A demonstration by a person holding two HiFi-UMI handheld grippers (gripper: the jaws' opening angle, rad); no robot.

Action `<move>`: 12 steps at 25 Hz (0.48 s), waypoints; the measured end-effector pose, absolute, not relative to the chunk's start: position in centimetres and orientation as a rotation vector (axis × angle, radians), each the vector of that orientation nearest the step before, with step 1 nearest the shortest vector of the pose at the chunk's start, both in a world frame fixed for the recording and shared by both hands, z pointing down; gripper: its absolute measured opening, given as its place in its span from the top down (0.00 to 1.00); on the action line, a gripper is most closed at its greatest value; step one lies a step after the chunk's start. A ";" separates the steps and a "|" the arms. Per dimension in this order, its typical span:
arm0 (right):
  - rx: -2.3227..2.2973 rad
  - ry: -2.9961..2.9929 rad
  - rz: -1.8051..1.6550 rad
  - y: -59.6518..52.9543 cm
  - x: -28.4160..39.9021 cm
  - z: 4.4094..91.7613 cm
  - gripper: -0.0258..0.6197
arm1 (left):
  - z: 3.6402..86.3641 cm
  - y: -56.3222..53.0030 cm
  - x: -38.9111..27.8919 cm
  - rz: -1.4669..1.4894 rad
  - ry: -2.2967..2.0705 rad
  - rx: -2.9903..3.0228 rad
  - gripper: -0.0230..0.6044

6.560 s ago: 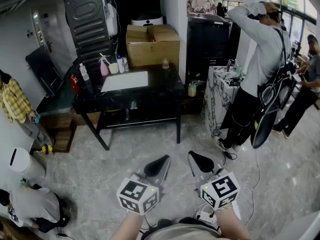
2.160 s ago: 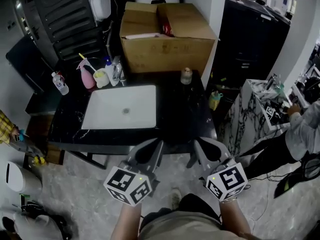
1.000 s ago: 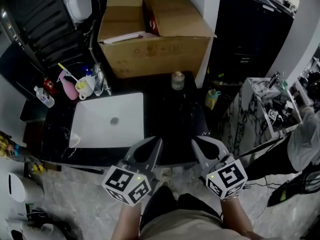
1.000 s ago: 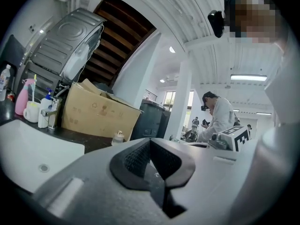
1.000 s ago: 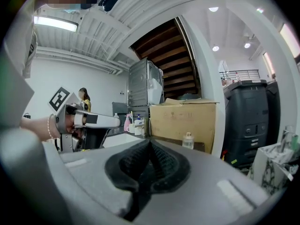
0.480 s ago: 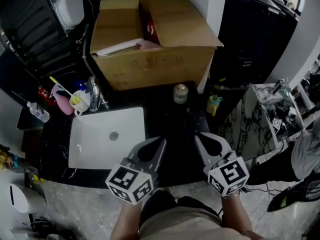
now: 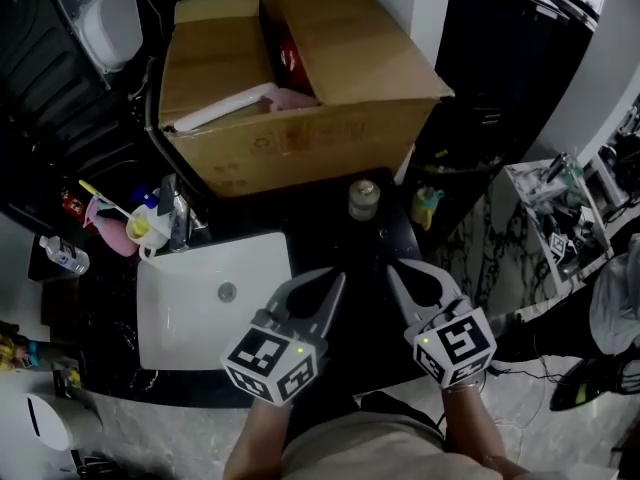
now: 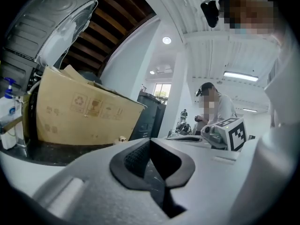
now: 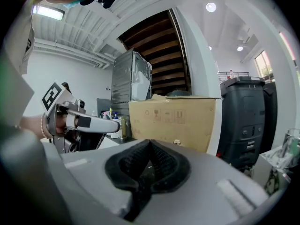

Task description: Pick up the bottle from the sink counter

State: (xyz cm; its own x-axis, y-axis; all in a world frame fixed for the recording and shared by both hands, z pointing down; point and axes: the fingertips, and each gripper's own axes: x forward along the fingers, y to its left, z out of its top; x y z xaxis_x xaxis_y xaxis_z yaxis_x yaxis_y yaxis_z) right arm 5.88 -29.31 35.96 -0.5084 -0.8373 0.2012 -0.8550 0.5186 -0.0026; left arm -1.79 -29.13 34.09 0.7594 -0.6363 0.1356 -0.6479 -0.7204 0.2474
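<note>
- Over the near edge of the black tabletop (image 7: 330, 230), the left gripper (image 7: 332, 280) and the right gripper (image 7: 397, 271) hang side by side, both angled inward toward the back wall
- Both are empty; the left fingers (image 8: 136, 158) meet at their tips with nothing between them, and the right fingers (image 9: 161, 165) are likewise pressed together on nothing
- Beyond them stands the bottle (image 7: 363, 199), small and pale-capped, upright on the dark stone just in front of the cardboard box (image 7: 300, 98) and to the right of the white sink basin (image 7: 200, 313); it is taken here as the task's bottle, since it is the one straight ahead of the person
- From the fingers it lies forward, roughly on the line between the two grippers; bare tabletop separates it from both sets of tips, and neither touches it
- Neither gripper aims dead at it; the left gripper view shows it a little left of the fingers, the right gripper view a little right of them
- Its long axis is vertical, so a level, side-on reach with the fingers spread to either side of the body looks the natural grasp; the fingers must part first
- The right gripper appears slightly the nearer, though the margin is small
- Spray bottles (image 7: 110, 233) cluster by the tap at the basin's far left corner, well apart from either gripper
</note>
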 end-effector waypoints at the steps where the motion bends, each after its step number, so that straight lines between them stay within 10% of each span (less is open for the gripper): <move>1: 1.465 -2.578 0.152 -29.8 5.8 36.0 0.96 | 34.2 -29.6 -1.9 0.066 -0.996 2.679 0.95; 12: 1.462 -2.535 0.181 -33.2 4.8 37.0 0.96 | 35.3 -32.9 -2.6 0.090 -0.959 2.671 0.95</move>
State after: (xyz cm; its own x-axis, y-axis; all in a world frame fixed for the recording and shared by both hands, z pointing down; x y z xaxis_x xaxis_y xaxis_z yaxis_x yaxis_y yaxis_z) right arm 4.81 -33.23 37.03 -0.4862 -0.8402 0.2403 -0.8657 0.5005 -0.0018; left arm -2.63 -32.93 35.26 0.7749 -0.6117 0.1589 -0.6306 -0.7317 0.2588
